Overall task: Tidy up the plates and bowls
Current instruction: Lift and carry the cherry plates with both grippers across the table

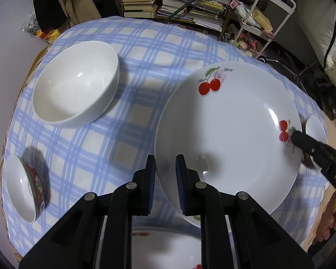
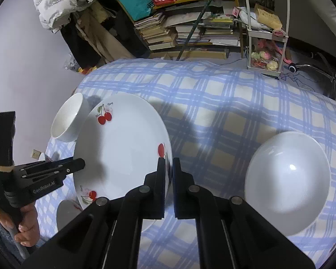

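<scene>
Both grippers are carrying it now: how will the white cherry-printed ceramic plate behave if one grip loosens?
The white cherry-printed ceramic plate looks glazed and glossy, so likely slippery. Left gripper and right gripper pinch only opposite rims; it would probably tip. Likely brittle if dropped.

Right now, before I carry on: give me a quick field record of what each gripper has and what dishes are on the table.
left gripper: shut on cherry plate, near rim
right gripper: shut on the same plate, opposite rim
plate state: lifted, tilted
plain white bowl: on checked tablecloth, upright
patterned bowl: at table edge
second cherry plate: below left gripper
</scene>
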Motion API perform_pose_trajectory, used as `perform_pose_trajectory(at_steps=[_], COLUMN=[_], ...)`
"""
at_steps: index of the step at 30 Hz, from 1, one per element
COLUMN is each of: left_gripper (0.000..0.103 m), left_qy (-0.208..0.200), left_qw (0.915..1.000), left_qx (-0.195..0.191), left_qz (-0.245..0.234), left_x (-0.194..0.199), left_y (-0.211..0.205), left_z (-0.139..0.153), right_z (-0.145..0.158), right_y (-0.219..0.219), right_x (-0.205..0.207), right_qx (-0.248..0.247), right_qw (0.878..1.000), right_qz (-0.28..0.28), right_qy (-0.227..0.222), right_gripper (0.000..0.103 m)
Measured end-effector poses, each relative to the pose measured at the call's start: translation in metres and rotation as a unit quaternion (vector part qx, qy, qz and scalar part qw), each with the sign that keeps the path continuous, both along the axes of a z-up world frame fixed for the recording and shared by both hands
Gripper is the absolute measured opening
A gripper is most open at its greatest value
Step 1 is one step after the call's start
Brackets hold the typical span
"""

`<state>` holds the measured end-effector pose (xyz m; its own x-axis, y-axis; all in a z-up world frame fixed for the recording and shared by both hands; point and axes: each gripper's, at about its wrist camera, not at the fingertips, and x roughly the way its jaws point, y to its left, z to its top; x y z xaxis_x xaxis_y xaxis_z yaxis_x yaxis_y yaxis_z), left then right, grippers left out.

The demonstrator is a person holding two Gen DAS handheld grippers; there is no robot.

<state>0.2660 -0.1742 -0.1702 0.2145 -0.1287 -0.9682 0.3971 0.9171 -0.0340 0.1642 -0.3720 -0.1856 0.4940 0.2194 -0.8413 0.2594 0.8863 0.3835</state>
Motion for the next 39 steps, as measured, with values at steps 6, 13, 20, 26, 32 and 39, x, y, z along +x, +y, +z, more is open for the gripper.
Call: perform_pose_trajectory(at_steps=[6, 13, 20, 26, 32, 39], left_gripper=[0.018, 0.018, 0.005, 0.005, 0.006, 0.011], left_qy=[-0.006, -0.016, -0.013, -0.054, -0.041, -0.026], left_qw=[1.0, 0.9999, 0.9951, 0.9983, 0.9982, 0.9975], left_qx=[-0.007, -0.006, -0.09, 0.003, 0.012, 0.004], left_qz=[-0.001, 0.004, -0.038, -0.019, 0.043, 0.066], left_x=[-0.019, -0.046, -0.079, -0.082, -0.075, -0.066], left_y=[0.011, 0.027, 0.025, 0.029, 0.073, 0.101], left_z=[0.015, 0.029, 0.068, 0.067, 0.052, 0.043], right_z=[0.016, 0.034, 0.045, 0.011, 0.021, 0.007], right_y=[0.01, 0.025, 0.063, 0.084, 0.103, 0.116], right_x=[-0.013, -0.029, -0.04, -0.031, -0.031, -0.033], right_qx=[-0.005, -0.013, 0.009, -0.026, -0.053, -0.037], right_qw=[1.0, 1.0, 0.998, 0.998, 0.994, 0.993], right_qz=[0.003, 0.012, 0.063, 0.056, 0.093, 0.108], right_qy=[-0.01, -0.02, -0.029, 0.033, 0.022, 0.036], right_gripper=[0.007, 0.007, 0.007, 0.005, 0.005, 0.006])
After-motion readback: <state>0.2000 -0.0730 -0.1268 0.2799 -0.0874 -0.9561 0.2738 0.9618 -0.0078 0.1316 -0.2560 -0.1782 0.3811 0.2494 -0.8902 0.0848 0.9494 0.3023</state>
